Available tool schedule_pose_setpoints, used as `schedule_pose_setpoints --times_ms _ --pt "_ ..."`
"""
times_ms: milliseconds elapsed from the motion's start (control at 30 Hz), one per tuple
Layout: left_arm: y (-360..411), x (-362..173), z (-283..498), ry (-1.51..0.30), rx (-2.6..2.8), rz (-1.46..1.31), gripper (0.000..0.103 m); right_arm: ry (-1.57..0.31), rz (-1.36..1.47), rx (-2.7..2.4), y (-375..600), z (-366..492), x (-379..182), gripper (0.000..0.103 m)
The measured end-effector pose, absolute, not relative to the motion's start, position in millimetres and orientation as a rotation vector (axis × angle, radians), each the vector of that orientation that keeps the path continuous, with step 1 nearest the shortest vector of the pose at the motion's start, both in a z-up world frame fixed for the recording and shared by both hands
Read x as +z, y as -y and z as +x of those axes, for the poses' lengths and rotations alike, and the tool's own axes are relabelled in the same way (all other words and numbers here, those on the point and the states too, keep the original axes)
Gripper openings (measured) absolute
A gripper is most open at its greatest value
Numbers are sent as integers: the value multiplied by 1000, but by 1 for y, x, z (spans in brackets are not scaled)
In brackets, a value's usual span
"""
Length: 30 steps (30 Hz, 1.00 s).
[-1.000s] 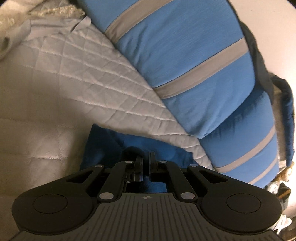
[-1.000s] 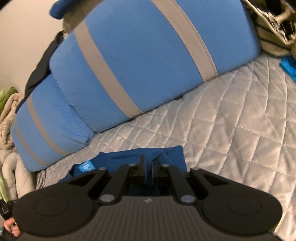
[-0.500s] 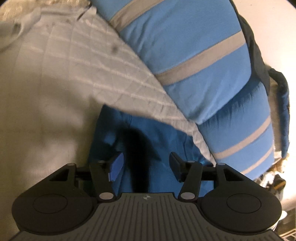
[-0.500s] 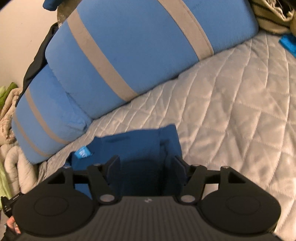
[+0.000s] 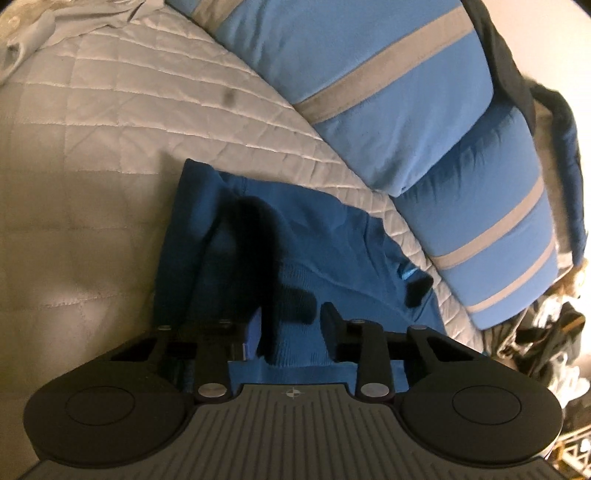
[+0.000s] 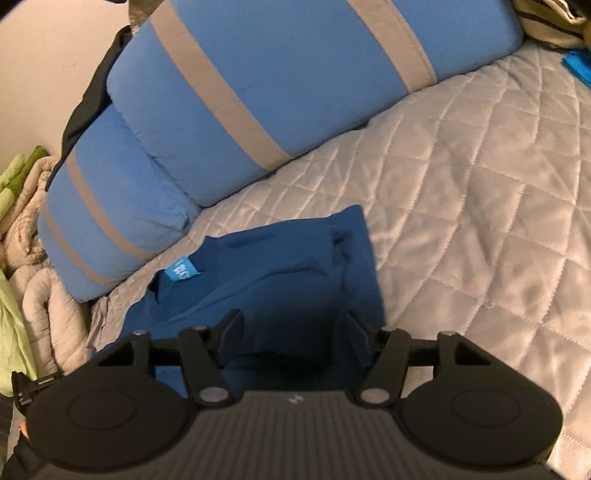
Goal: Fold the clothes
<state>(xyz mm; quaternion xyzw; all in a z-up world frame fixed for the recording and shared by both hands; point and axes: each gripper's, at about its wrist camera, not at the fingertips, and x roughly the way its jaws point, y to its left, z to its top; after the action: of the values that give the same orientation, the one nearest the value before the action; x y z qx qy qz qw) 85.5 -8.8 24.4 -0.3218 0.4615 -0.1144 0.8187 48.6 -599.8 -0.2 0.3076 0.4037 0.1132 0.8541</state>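
A dark blue garment [image 5: 317, 236] lies folded on the grey quilted bed cover [image 5: 110, 147], next to the pillows. It also shows in the right wrist view [image 6: 288, 266], with a light blue label [image 6: 183, 268] at its far left edge. My left gripper [image 5: 291, 325] is open and empty, just above the garment's near edge. My right gripper [image 6: 291, 328] is open and empty too, over the garment's near part.
Two blue pillows with grey stripes [image 5: 388, 85] [image 6: 258, 85] lie along the far side of the bed. A pale crumpled cloth [image 5: 44, 33] lies at the far left. Beige and green bedding [image 6: 22, 206] is piled at the left. The quilt [image 6: 480, 192] stretches right.
Both grippers were shut on the blue garment one second ago. Both have opened, let go of it and drawn back. The garment now lies flat on the quilt.
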Motion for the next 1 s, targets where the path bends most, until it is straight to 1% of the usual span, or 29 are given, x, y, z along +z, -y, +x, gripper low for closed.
schedule_pose_setpoints --times_ms 67,100,133,167,200,233,267,333,533,800,833,867,900,933,967,1000 --pt "12 24 86 -994 -245 -666 6 -861 622 235 595 51 0 69" --pt "14 24 86 -996 -246 -654 5 -876 619 229 593 54 -2 69" --pt "15 26 85 -991 -250 -641 5 -891 614 227 591 56 -4 66" --pt "15 29 85 -979 -258 -635 5 -906 606 227 589 58 -5 53" --pt "14 33 85 -965 -267 -641 5 -920 597 226 587 60 -6 45" --pt "12 37 85 -952 -277 -653 5 -932 590 235 584 61 -5 27" --pt "10 41 86 -936 -284 -669 5 -933 587 250 583 62 -2 16" --pt "4 51 90 -897 -294 -707 5 -917 584 276 582 63 8 13" --pt "-3 66 114 -811 -272 -801 5 -839 654 298 592 84 34 12" --pt "-4 55 152 -737 -201 -891 5 -802 787 251 596 130 25 11" --pt "-4 52 157 -725 -191 -906 6 -783 795 244 595 134 23 12" --pt "-5 49 161 -715 -182 -923 7 -759 805 233 594 138 20 17" --pt "-5 47 163 -707 -169 -931 7 -740 804 223 593 140 19 19" --pt "-5 48 162 -694 -159 -923 13 -723 796 213 592 141 20 21" --pt "-4 49 160 -676 -152 -907 25 -707 788 203 591 142 20 29" --pt "-4 52 158 -665 -151 -884 33 -690 780 193 590 143 20 38"
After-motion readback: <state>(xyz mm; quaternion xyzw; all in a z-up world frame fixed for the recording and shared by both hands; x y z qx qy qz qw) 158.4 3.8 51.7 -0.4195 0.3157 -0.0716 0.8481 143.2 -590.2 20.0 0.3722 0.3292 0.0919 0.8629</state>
